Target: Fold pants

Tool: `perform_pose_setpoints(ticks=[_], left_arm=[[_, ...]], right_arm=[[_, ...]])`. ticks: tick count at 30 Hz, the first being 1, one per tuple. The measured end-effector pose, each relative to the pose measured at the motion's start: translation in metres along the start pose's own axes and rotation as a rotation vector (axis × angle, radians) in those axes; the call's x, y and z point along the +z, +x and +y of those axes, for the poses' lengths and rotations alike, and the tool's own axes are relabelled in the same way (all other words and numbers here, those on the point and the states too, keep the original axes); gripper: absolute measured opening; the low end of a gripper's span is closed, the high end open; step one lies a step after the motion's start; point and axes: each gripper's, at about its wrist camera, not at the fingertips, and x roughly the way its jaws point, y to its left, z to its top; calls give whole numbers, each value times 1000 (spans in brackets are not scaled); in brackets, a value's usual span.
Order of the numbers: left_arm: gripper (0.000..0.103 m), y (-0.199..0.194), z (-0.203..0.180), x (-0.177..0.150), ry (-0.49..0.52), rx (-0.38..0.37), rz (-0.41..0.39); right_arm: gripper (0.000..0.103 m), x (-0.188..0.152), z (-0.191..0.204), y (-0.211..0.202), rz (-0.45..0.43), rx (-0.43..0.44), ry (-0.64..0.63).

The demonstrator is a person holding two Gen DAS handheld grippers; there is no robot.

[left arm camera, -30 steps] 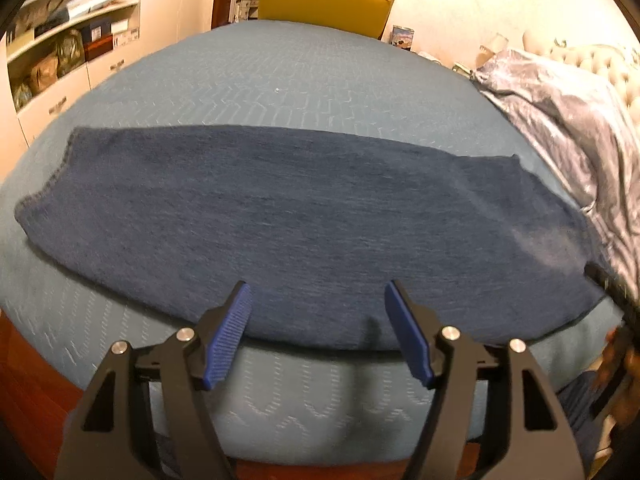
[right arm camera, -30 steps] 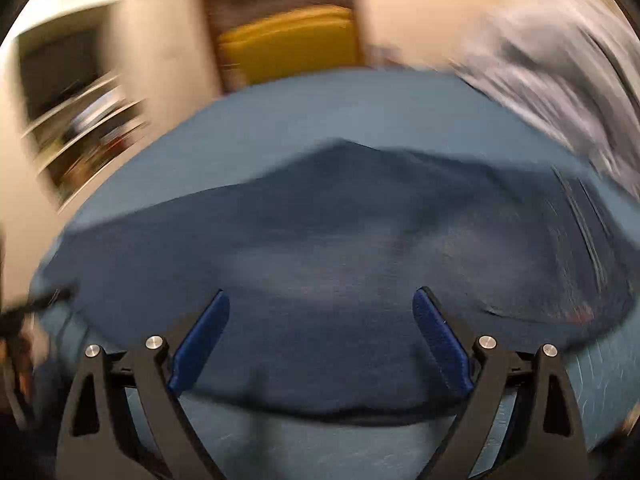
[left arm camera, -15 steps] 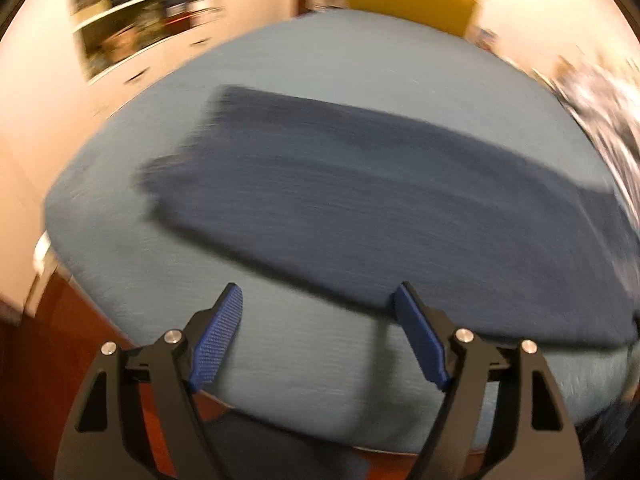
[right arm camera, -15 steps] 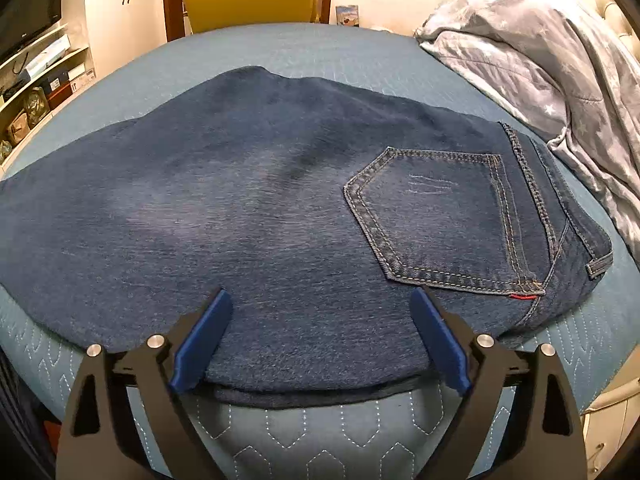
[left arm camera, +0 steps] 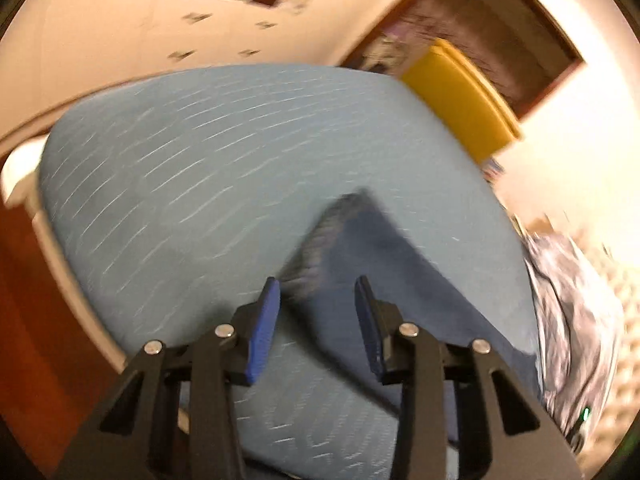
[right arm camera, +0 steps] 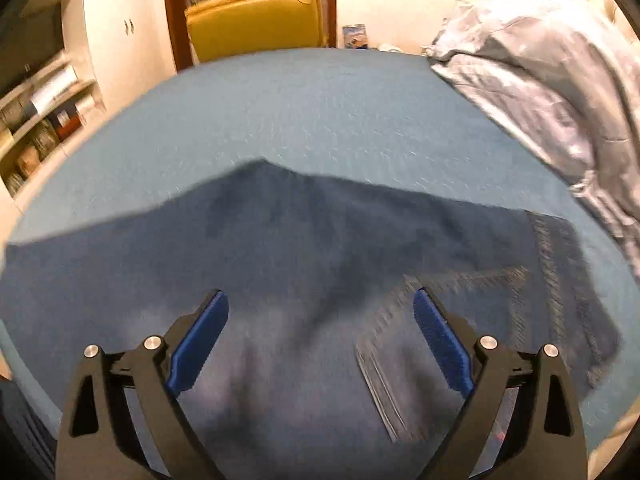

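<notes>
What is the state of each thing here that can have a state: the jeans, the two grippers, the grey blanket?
jeans: lying flat on the blue bed cover, back pocket facing up, held by neither gripper.
left gripper: open, empty, aimed at the hem end.
right gripper: open wide, empty, over the seat.
grey blanket: bunched up at the bed's side.

Wide bare blue bedcover [right arm camera: 320, 120] from 10 to 1 o'clock beyond the jeans [right arm camera: 280, 260], open for passing. Blocked at 2 o'clock by crumpled grey duvet [right arm camera: 540, 80], at 12 by yellow chair [right arm camera: 256, 20].
</notes>
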Motion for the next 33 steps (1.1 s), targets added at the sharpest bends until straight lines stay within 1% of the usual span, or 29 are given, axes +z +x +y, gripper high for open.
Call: perform_pose_setpoints(ticks=[1,2,3,4,5,6,7,8,9,10,11,12,13,14,16,17,18,19,21,22,23,24,26,27,29,31,32,33], left_arm=[[40,4,-9,0,31,0,13],[41,12,-17,2,80,20,40],[41,20,-22,3,111,76,62],[38,26,-28,1,142,183,66],[38,27,-40,-3,187,263,42],[38,22,-55,-4,253,275,0],[42,18,-81,-9,338,263,-50],[51,19,-98,-13,386,252,-69],[56,25,-122,-23,451,210,-64],[62,33,-138,-31,496,167,-39],[62,45,-155,-41,546,138,-6],[62,54,-167,-49,575,134,13],[62,70,-184,-61,608,129,38],[62,79,-191,-64,618,122,53],[62,105,-206,-74,638,124,95],[62,120,-207,-75,639,149,116],[62,138,-198,-68,628,183,133],[63,148,-189,-64,602,257,147],[63,147,-185,-54,575,327,107],[61,146,-186,-49,595,442,71],[62,142,-190,-46,617,473,38],[63,135,-201,-45,652,431,-7],[64,129,-234,-53,730,334,-40],[64,130,-258,-64,780,261,-42],[64,136,-294,-84,822,142,-12],[64,156,-336,-107,860,15,55],[64,169,-355,-119,882,-32,93],[63,182,-367,-127,904,-58,124]], right_arm=[[92,4,-2,7,21,0,10],[92,10,-5,15,42,10,23],[92,14,-8,20,48,13,31],[94,16,-8,24,55,17,35],[95,22,-10,31,70,21,38],[95,27,-11,35,75,27,38],[95,33,-10,39,75,34,31],[95,41,-5,45,69,44,6],[96,50,2,51,60,56,-31],[96,58,9,59,54,67,-70],[96,63,13,66,53,72,-93],[96,69,16,76,55,67,-110],[96,75,14,89,66,31,-108],[96,76,10,98,75,6,-90],[96,76,-7,117,88,9,-28],[98,74,-12,122,86,20,-13],[99,73,-17,124,70,49,6],[99,73,-20,122,61,62,15],[98,74,-27,107,-15,103,42],[98,72,-31,98,-51,124,59],[98,72,-40,87,-90,153,97],[99,71,-49,82,-107,161,126],[99,70,-71,77,-107,138,176],[98,69,-83,76,-99,112,193],[99,68,-109,73,-89,66,221],[98,65,-133,68,-77,54,255],[98,65,-142,68,-64,62,248],[98,65,-145,67,-60,65,222]])
